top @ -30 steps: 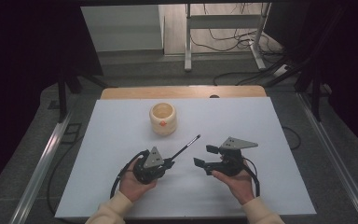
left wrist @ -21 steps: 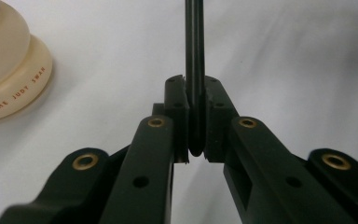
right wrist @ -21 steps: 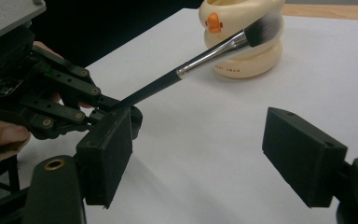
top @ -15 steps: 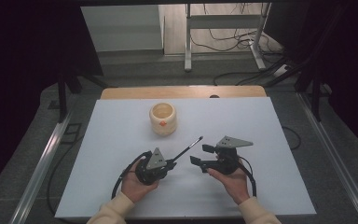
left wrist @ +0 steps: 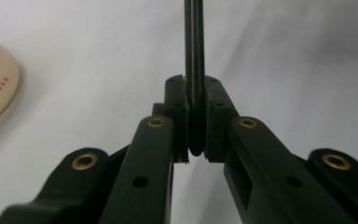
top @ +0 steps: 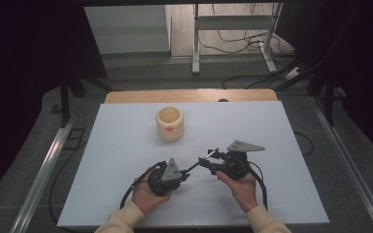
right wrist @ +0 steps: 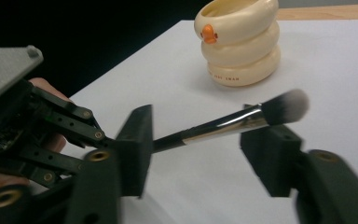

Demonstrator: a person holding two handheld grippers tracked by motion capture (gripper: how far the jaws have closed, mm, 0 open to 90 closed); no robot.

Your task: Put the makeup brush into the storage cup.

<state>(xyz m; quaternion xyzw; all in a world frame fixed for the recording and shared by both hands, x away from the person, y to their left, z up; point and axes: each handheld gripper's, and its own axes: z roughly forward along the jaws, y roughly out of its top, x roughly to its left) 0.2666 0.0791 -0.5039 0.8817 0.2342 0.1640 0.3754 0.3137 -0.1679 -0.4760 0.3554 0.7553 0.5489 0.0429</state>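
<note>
Currently a makeup brush is clamped by its dark handle end in the shut jaws of the left gripper, lower centre of the high view. From that grip the long axis of the brush runs up and to the right, with the bristle head pointing toward the right gripper. In the right gripper view the brush is seen lying crosswise between the two black jaws, ferrule and bristles toward the right-hand pad; the jaws have just been closing around it, but gaps are seen on both sides, so no grip is made there yet. A handover to the right gripper is judged to be in progress, turning on those jaws meeting the shiny ferrule squarely.

A cream, ring-stacked duck-faced holder stands upright in the upper centre of the table, well apart from both grippers, somewhat nearer the left hand. No contents can be made out in its open mouth.
</note>
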